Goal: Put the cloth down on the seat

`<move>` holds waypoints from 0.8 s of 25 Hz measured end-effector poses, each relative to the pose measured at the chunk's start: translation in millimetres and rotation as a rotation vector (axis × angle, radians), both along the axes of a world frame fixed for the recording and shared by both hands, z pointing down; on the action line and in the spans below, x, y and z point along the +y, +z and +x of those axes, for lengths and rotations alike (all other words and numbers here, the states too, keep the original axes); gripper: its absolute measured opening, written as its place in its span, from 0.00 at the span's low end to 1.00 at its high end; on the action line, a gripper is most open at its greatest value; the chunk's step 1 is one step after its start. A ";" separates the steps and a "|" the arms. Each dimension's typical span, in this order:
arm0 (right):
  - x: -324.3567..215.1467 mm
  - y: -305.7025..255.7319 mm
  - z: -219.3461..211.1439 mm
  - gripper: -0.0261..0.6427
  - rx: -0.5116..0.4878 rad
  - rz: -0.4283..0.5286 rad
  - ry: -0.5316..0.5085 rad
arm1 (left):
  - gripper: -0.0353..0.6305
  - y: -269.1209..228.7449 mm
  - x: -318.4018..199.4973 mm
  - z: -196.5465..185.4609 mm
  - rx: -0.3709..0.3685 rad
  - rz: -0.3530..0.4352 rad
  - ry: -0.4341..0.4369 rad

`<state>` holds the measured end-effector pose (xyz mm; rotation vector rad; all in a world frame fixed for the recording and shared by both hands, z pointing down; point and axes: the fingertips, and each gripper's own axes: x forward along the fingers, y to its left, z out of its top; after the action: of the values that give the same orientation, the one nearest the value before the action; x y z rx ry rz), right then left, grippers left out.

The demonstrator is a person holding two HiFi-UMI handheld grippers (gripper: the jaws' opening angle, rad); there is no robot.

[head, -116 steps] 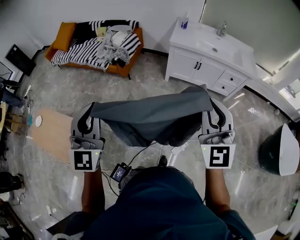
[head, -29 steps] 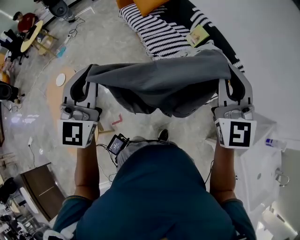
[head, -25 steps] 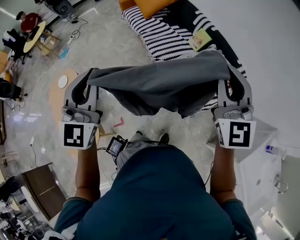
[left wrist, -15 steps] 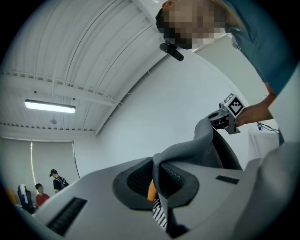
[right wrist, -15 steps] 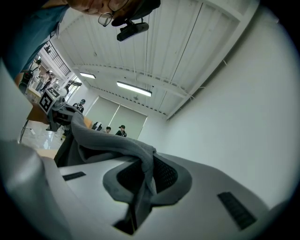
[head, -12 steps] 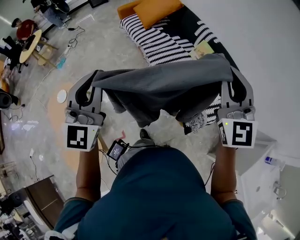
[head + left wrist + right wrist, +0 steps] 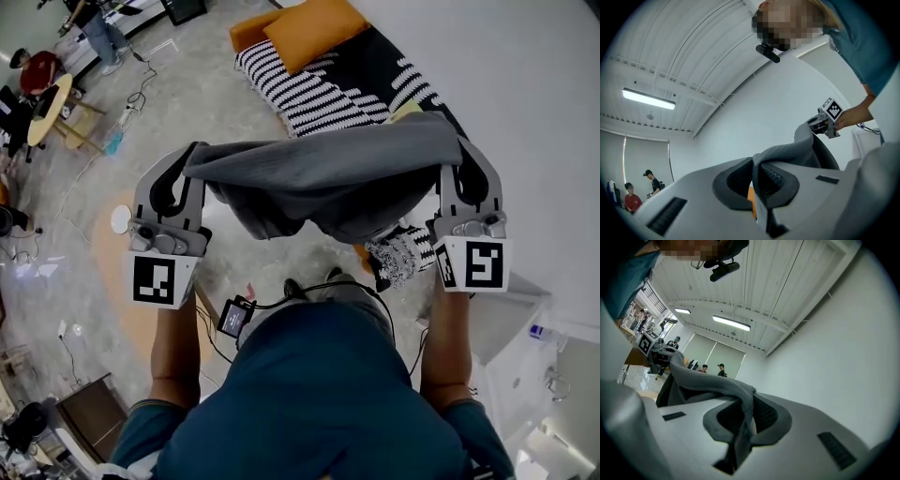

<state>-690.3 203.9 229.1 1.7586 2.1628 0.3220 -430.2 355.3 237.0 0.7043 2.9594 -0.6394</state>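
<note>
A grey cloth (image 7: 323,178) hangs stretched between my two grippers at chest height. My left gripper (image 7: 192,164) is shut on its left corner, and my right gripper (image 7: 457,155) is shut on its right corner. In the left gripper view the cloth (image 7: 787,152) is pinched between the jaws and runs off to the other gripper. The right gripper view shows the cloth (image 7: 717,383) clamped the same way. Just beyond the cloth stands an orange sofa (image 7: 281,23) with a striped black and white cover (image 7: 319,89); its near end is hidden behind the cloth.
A white wall (image 7: 525,94) runs along the right. A white cabinet (image 7: 506,314) stands at the lower right. Some loose fabric (image 7: 398,255) lies on the sofa's near end. A wooden board (image 7: 117,267) lies on the marble floor at left, and people and a round table (image 7: 47,94) are far left.
I have walked toward the sofa with the cloth held taut; the sofa has drawn nearer and slid down in the head view. Both grips are unchanged.
</note>
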 end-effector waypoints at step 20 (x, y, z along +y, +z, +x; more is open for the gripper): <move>208.0 30.7 -128.7 0.08 0.077 -0.010 -0.128 | 0.06 19.5 180.4 -111.2 0.045 -0.008 -0.134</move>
<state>-818.9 411.9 259.8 1.9227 2.0863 0.2142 -541.3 535.7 256.5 0.9051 2.9678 -0.6840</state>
